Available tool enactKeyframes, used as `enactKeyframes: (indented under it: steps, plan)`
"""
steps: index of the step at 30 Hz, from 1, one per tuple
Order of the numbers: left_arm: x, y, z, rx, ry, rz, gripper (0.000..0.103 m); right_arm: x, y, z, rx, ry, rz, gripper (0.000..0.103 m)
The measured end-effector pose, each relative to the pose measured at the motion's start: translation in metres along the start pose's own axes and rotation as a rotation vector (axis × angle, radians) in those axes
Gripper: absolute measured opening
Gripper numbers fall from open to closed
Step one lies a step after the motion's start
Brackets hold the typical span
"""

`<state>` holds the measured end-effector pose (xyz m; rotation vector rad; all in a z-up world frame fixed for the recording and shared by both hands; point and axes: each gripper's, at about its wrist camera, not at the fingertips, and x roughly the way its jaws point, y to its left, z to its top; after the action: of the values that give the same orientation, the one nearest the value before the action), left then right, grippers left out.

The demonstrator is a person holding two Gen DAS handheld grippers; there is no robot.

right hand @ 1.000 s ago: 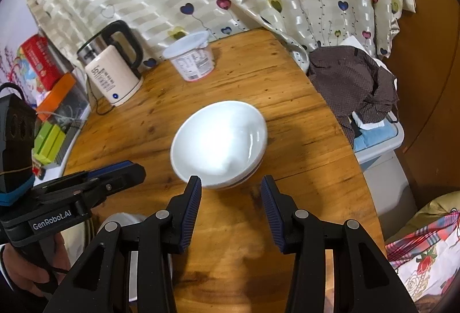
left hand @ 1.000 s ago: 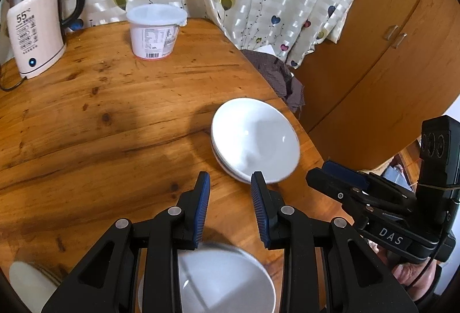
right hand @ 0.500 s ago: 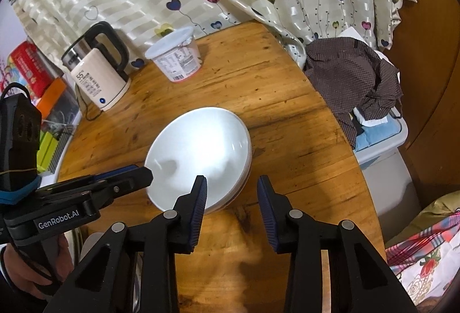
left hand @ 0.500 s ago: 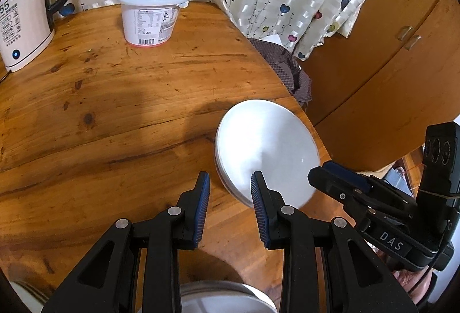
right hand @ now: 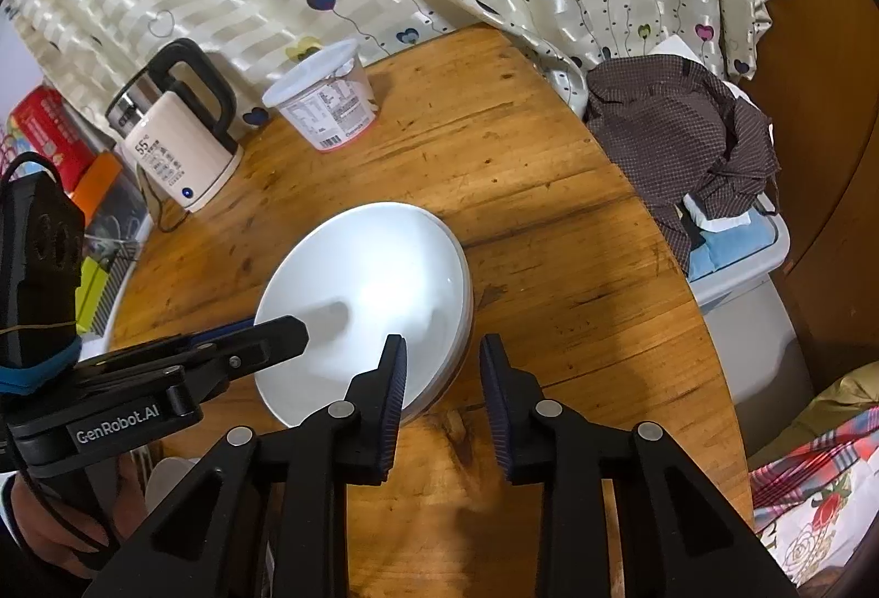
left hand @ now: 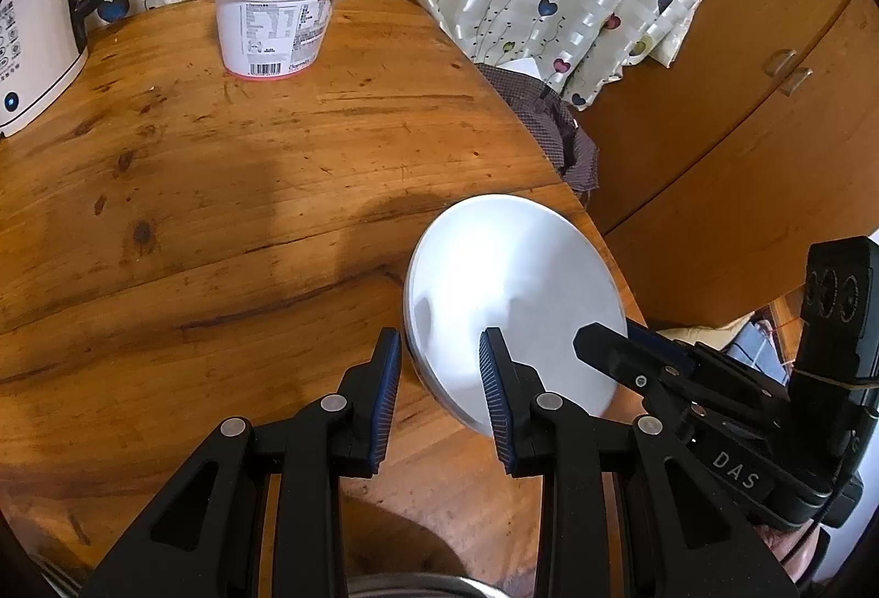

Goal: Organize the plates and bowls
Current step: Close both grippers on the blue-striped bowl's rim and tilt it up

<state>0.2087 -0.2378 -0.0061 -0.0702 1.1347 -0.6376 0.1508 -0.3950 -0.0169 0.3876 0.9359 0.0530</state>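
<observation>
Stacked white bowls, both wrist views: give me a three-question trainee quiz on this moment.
1. True or false: the white bowls sit on the wooden table.
2. Which stands nearer the kettle? A) the lidded tub B) the brown cloth
3. Fill in: the left gripper and the right gripper each straddle the bowls' ____.

Key: 1 true; 2 A; 3 rim. The right jaws are closing, with the rim between them.

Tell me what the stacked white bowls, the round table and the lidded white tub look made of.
Stacked white bowls: likely glazed ceramic or porcelain; smooth and glossy, with soft highlights.
Round table: varnished wood; visible grain, knots and plank seams.
Lidded white tub: probably thin plastic; printed label and barcode, translucent snap lid.
</observation>
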Motion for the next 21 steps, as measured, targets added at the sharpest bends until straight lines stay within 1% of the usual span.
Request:
enactKeyframes:
  steps: [2,7,12,21]
  plan:
    - [0.002,-0.001,0.001,0.002,0.003,0.0,0.031,0.0,0.0,0.0,-0.002,-0.001,0.002,0.023]
    - [0.002,-0.002,0.0,0.005,-0.002,0.006,0.031,0.0,0.002,0.0,-0.011,0.001,-0.004,0.022]
    - [-0.006,-0.005,-0.002,0.014,-0.02,0.01,0.031,-0.006,0.008,-0.001,-0.02,-0.011,0.0,0.022]
    - [-0.017,-0.003,-0.009,0.004,-0.022,0.005,0.031,-0.021,0.016,-0.003,-0.034,-0.031,0.003,0.022]
